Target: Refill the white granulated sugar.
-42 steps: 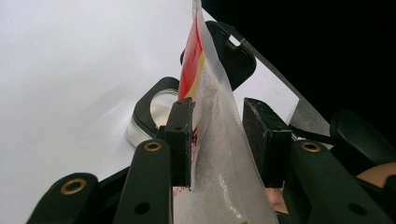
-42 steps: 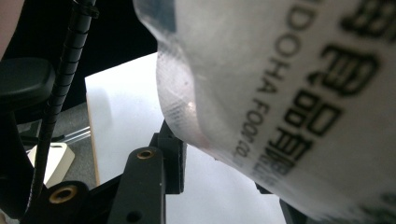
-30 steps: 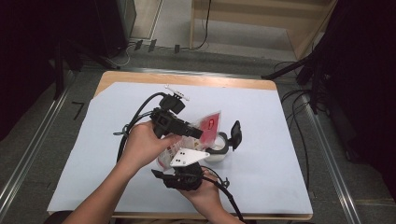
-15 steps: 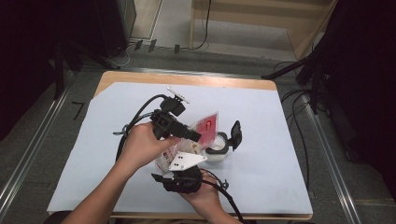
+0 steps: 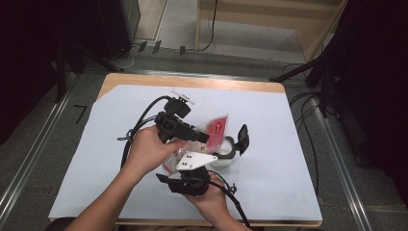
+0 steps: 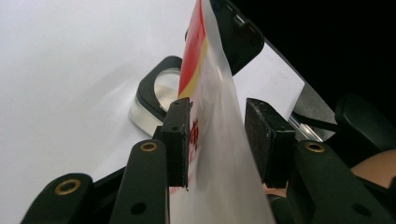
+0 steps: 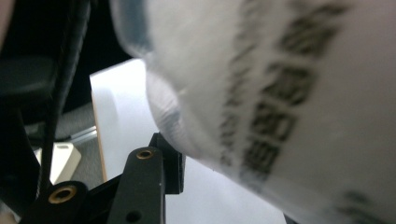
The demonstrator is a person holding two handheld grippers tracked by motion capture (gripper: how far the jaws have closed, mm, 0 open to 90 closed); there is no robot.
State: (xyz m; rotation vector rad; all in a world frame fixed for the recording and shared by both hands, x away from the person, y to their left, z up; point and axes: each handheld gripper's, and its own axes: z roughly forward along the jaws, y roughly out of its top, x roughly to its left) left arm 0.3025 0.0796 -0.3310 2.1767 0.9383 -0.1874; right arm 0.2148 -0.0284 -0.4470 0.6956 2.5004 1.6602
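Left tool grips the red and clear plastic pouch near the middle of the table. In the left gripper view the pouch rises between the two black pads; the left pad presses on its printed face, while the right pad sits just beside the film, so the grasp looks loose rather than tight. The person's left hand holds this tool tilted above the white sheet covering the table.

Right tool sits nearer the table's front edge, with its grey three-cornered plate on top, carried by the right hand. In the right gripper view the blurred pouch with dark print lies across the jaws and hides one of them, so whether this tool is clenched on it or released cannot be told.

Just right of the pouch stands a small clear round container with a black rim, its black hinged lid raised upright. In the left gripper view this container rests on the white sheet behind the pouch.
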